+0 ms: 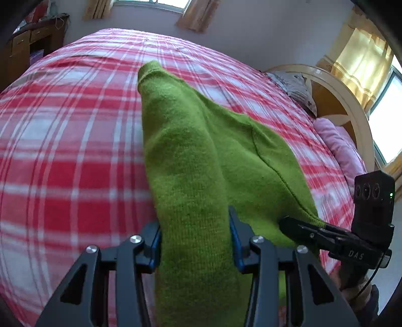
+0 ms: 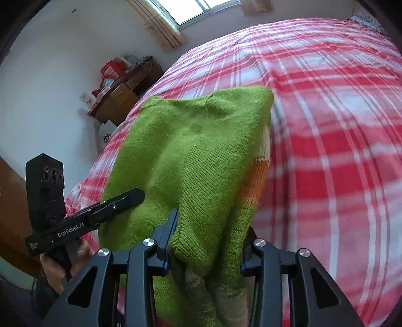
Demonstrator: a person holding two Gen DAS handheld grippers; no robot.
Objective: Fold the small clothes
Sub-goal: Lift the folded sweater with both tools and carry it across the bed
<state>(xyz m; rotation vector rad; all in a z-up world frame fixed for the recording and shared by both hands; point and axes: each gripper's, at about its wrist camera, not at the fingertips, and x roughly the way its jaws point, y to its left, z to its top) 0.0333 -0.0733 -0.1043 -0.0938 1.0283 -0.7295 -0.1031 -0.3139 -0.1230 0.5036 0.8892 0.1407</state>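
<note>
Red-and-white plaid cloth covers the bed (image 1: 62, 151), which fills most of both wrist views and runs far toward a pale wall with curtained windows (image 1: 198, 12). A curved wooden headboard (image 1: 334, 100) stands at the right end of the bed in the left wrist view, with a patterned pillow (image 1: 296, 88) and a pink pillow (image 1: 339, 143) lying against it. At the far left of the bed a brown wooden desk (image 2: 123, 95) stands against the wall with red boxes and clutter on top.

Over the middle of the bed a green knitted sweater (image 1: 191, 156) is lifted up off the cover and stretched between the two tools. Its far end droops toward the plaid; whether that end touches the bed I cannot tell. In the right wrist view an orange and cream band shows along the sweater's right edge.

Near the camera, the left gripper (image 1: 194, 241) is pinching a thick fold of the green knit, its blue-edged pads pressed on either side of the bunched cloth. The right gripper (image 2: 207, 244) is likewise clamped on a rolled hem of the sweater, cloth filling the gap between its pads. Each tool shows in the other's view, beside the sweater's near edge. A hand (image 2: 62, 264) wraps the left tool's handle at the near left.
</note>
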